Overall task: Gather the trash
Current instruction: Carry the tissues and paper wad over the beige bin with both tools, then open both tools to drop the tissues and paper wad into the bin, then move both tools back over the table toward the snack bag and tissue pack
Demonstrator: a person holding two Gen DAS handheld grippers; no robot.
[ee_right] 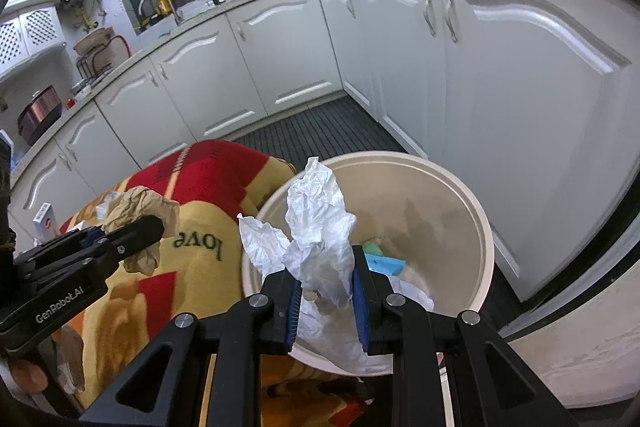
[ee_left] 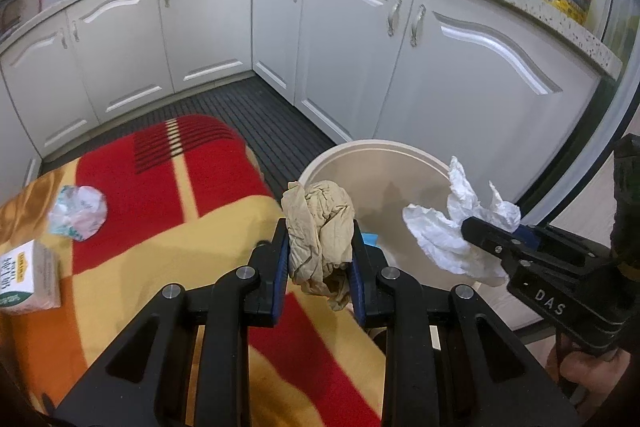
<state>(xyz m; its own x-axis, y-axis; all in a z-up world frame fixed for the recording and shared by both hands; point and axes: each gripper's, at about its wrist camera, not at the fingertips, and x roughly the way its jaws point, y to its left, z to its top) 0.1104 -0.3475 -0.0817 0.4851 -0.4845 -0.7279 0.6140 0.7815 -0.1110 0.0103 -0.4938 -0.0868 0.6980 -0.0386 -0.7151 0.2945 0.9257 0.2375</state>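
My left gripper [ee_left: 320, 247] is shut on a crumpled brown paper [ee_left: 318, 227] at the near left rim of the cream trash bin [ee_left: 372, 151]; it also shows in the right wrist view [ee_right: 136, 231] with the brown paper [ee_right: 140, 207]. My right gripper [ee_right: 324, 291] is shut on a crumpled white tissue [ee_right: 316, 227] over the bin [ee_right: 476, 211]; in the left wrist view it [ee_left: 476, 227] holds the tissue [ee_left: 444, 227] above the bin's right side. A crumpled wrapper [ee_left: 78, 213] lies on the blanket.
A red, yellow and orange blanket [ee_left: 168, 227] covers the surface left of the bin. A small carton [ee_left: 28, 277] stands at its left edge. White kitchen cabinets [ee_left: 348, 39] and a dark ribbed floor mat [ee_left: 248, 115] lie beyond. Blue and green scraps [ee_right: 380, 259] lie inside the bin.
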